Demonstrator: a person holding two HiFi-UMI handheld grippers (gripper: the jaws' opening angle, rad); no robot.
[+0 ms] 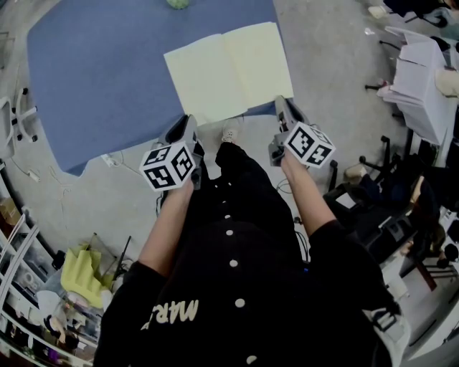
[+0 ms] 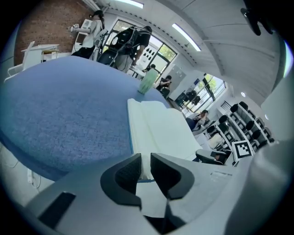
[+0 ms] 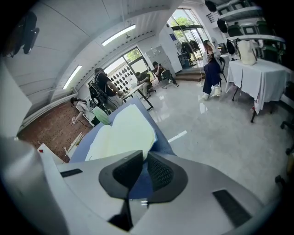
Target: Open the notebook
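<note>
notebook (image 1: 228, 72) is lying fully open; left gripper (image 1: 189, 120) and right gripper (image 1: 282, 102) are pinching its near corners; release likely next.

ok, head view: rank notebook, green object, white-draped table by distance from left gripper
1. notebook: corner in the jaws of the left gripper.
2. green object: beyond it, far side of blue surface.
3. white-draped table: far right.

Pale slanted lettering (image 1: 176, 312) on the front of the person's black jacket (image 1: 237, 236), seen upside down. About three letters show, possibly "MAR"; the rest is lost in a fold. The two marker cubes (image 1: 168, 166) (image 1: 308, 143) bear coded black-and-white squares, not characters.
</note>
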